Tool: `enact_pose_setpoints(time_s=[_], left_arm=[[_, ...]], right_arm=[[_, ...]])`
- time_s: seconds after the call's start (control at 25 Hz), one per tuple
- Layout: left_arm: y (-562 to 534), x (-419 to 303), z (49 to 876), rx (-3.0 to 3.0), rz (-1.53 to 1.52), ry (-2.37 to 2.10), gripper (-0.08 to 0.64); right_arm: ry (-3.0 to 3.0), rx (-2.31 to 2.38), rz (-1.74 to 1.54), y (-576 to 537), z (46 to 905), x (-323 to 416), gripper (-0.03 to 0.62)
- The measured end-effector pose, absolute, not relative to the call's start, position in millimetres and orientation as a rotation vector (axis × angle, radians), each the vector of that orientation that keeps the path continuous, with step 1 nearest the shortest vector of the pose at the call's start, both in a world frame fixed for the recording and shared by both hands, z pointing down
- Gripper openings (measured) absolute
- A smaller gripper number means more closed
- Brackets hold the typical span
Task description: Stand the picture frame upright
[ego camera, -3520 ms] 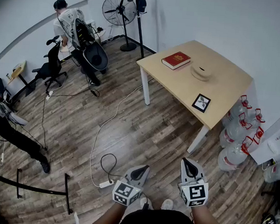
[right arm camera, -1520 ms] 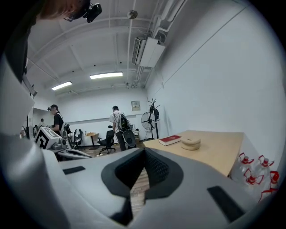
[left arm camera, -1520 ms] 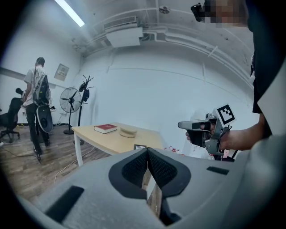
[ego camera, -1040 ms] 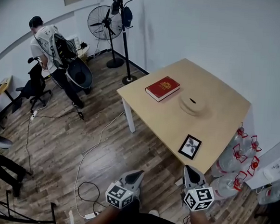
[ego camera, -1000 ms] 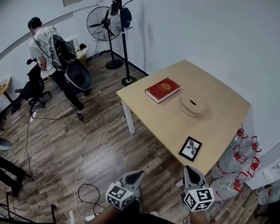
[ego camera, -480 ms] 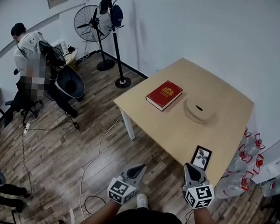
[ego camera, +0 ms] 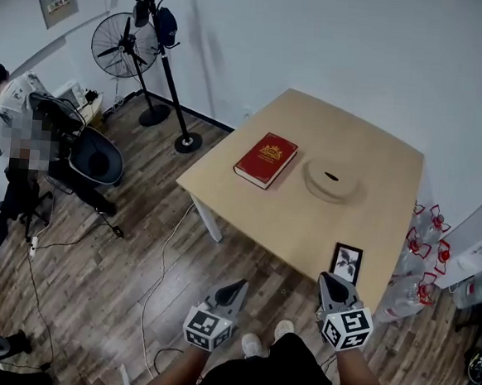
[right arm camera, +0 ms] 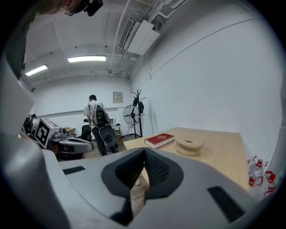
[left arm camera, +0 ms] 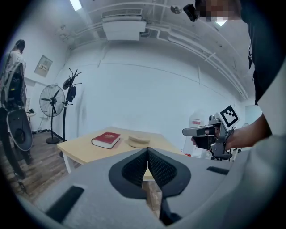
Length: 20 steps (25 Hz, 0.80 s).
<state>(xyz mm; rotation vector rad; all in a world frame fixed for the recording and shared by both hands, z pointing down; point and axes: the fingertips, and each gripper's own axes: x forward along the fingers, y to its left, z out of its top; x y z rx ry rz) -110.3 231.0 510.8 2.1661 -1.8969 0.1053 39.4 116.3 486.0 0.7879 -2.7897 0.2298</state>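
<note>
Black-edged and lying flat, the picture frame sits face up on the pale wooden table, close to the corner nearest the person. Its long axis runs away from the person, almost straight up the head view with a slight lean to the right, and one short end points at the table's near edge. A red book and a round wooden object lie farther back on the same top, well apart from the frame.

The left gripper is held over the plank floor, short of the table, with its jaws pressed together on nothing. The right gripper has its jaws closed and empty too, and its tip appears just beside the frame's near end.

Only the head view shows the frame. The left gripper view shows the book, the round object and the right gripper in a hand at its right side. The right gripper view shows the same two tabletop things, the left gripper at its left edge, and a standing person with a backpack near a fan.
</note>
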Motion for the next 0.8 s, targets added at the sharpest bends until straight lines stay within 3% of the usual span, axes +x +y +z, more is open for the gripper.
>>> enact_pose_setpoints(time_s=[0.8], left_arm=[[82.3, -97.5, 525.5, 2.319, 0.240, -1.692, 0.003]], right_arm=[[-2.646, 0.978, 0.272, -0.2, 515.3, 62.1, 0.009]])
